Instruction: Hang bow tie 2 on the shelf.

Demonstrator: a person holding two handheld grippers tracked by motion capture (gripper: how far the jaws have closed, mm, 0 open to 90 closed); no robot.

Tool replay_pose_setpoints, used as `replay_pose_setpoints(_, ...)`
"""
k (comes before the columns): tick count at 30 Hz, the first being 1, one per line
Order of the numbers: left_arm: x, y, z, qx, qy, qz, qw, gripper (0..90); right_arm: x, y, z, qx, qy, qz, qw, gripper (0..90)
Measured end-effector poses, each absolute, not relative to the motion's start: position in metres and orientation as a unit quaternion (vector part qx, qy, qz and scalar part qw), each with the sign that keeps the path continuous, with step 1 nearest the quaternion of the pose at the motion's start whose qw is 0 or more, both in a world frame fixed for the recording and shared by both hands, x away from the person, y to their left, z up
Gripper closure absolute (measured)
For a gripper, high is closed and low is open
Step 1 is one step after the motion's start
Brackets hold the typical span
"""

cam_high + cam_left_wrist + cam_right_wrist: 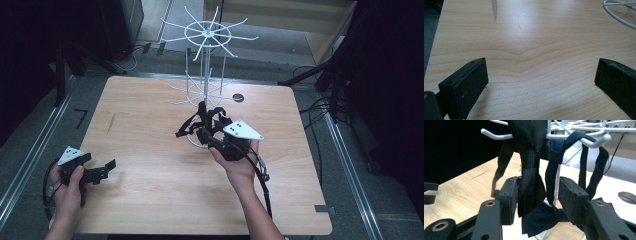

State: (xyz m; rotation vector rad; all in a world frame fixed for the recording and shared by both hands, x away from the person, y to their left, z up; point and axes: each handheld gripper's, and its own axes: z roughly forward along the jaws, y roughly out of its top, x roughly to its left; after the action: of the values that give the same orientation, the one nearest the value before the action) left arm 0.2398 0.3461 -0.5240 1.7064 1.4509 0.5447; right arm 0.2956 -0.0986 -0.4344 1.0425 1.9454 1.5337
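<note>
Between the parted jaws of the right hand-held gripper a black bow tie was seen hanging lengthwise from a rack hook, unclamped, while the left hand-held gripper was held wide open over bare surface, well apart.

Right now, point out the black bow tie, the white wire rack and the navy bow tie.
black bow tie [530,192], right gripper view, hanging wing
white wire rack [205,34], high view, top ring
navy bow tie [544,218], right gripper view, lower bow
</note>
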Motion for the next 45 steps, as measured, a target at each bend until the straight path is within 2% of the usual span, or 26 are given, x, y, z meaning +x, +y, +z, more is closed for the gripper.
replay_pose_setpoints(10, 0.24, 0.346, -0.524, 0.675, 0.576, 0.216, 0.407, 0.0, 0.29, -0.106, -0.444, 0.374, 0.708, 0.56, 0.212, 47.9)
replay_pose_setpoints(16, 0.24, 0.346, -0.524, 0.676, 0.576, 0.216, 0.406, 0.0, 0.286, -0.116, -0.453, 0.375, 0.709, 0.56, 0.205, 42.0)
replay_pose_setpoints(33, 0.24, 0.346, -0.524, 0.676, 0.576, 0.216, 0.406, 0.0, 0.273, -0.148, -0.468, 0.396, 0.708, 0.548, 0.204, 13.1)
replay_pose_setpoints(45, 0.239, 0.346, -0.524, 0.676, 0.576, 0.217, 0.406, 0.0, 0.265, -0.173, -0.48, 0.424, 0.696, 0.54, 0.211, 12.9)
